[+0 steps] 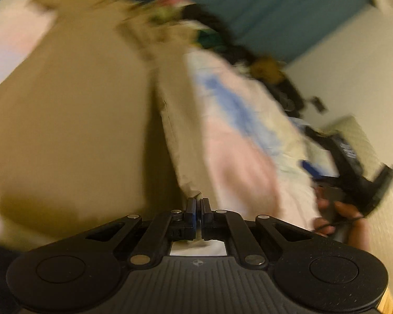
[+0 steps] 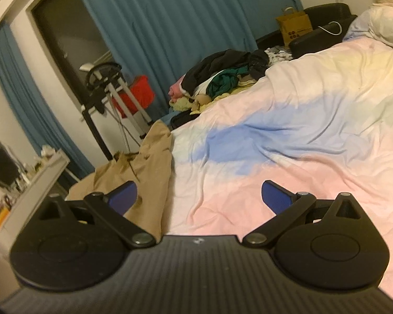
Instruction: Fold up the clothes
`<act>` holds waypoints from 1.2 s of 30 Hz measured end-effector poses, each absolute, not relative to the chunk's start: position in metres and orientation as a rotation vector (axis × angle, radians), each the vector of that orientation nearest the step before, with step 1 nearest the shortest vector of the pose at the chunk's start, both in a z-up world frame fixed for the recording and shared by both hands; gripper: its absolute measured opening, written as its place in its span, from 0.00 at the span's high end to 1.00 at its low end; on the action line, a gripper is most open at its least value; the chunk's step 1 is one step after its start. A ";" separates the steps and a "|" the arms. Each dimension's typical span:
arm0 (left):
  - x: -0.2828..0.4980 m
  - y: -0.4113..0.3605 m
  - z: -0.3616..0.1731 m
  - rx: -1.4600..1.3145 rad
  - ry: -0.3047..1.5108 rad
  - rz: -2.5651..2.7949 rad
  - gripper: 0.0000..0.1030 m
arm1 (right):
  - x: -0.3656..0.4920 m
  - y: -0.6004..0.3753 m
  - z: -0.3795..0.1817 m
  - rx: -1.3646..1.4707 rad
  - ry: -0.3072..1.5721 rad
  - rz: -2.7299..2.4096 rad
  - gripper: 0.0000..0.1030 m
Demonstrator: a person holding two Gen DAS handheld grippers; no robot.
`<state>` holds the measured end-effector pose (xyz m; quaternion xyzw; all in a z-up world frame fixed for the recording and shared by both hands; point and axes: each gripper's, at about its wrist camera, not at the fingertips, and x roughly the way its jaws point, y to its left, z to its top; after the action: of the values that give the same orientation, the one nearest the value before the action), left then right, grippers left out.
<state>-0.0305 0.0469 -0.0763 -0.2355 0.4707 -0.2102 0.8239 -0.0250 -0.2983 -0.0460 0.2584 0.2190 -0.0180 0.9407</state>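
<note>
Jaws of the left gripper (image 1: 197,204) clenched tight together, nipping what looks like an edge of the tan garment (image 1: 73,120); the left wrist view is badly smeared, so the hold itself is a judgement, not certain. Jaws of the right gripper (image 2: 199,196) stand wide apart, blue pads bare, nothing between them.

Tan garment: lies along the near-side edge of the bed, partly draped off it. In the right wrist view it runs as a long narrow strip beside the duvet (image 2: 288,136), bunching into loose folds lower down. Cut unclear, possibly trousers. Cloth looks thin, matte, smooth-woven, limp.

Handling, as I judge it: light, soft, no stiffness to speak of. It will sag and trail from any single pinch and slide easily over the cotton cover. Best taken at a hem or corner, one gripper at each end of the same edge, so the cloth hangs flat before laying it down. A mid-panel pinch would only bunch it.

Duvet: pastel patches of pink, blue, pale yellow; crumpled, soft, gives no firm backing for creasing a fold.

Pile of clothes (image 2: 222,78) at the far corner of the bed: dark, green, pink and yellow pieces tangled together, well apart from both grippers. Teal curtain (image 2: 170,26) behind. A hand (image 1: 338,217) shows gripping the other tool's handle.
</note>
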 end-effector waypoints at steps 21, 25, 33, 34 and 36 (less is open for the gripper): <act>0.069 0.097 -0.078 -0.638 1.037 -0.286 0.28 | 0.001 -0.206 -0.069 0.430 0.641 0.194 0.00; 0.149 0.077 -0.070 -0.599 0.953 -0.264 0.23 | 0.010 -0.180 -0.080 0.377 0.686 0.226 0.00; 0.273 0.031 -0.110 -0.652 0.873 -0.175 0.23 | 0.036 -0.182 -0.100 0.335 0.675 0.166 0.00; 0.283 0.024 -0.113 -0.648 0.860 -0.172 0.24 | 0.040 -0.182 -0.101 0.334 0.663 0.160 0.00; 0.301 0.014 -0.115 -0.598 0.836 -0.179 0.36 | 0.048 -0.181 -0.104 0.327 0.646 0.163 0.00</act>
<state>0.3007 0.0142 -0.1148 -0.2857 0.3994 -0.0854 0.8669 0.0478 -0.1813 -0.1043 0.1597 0.3155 0.0798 0.9320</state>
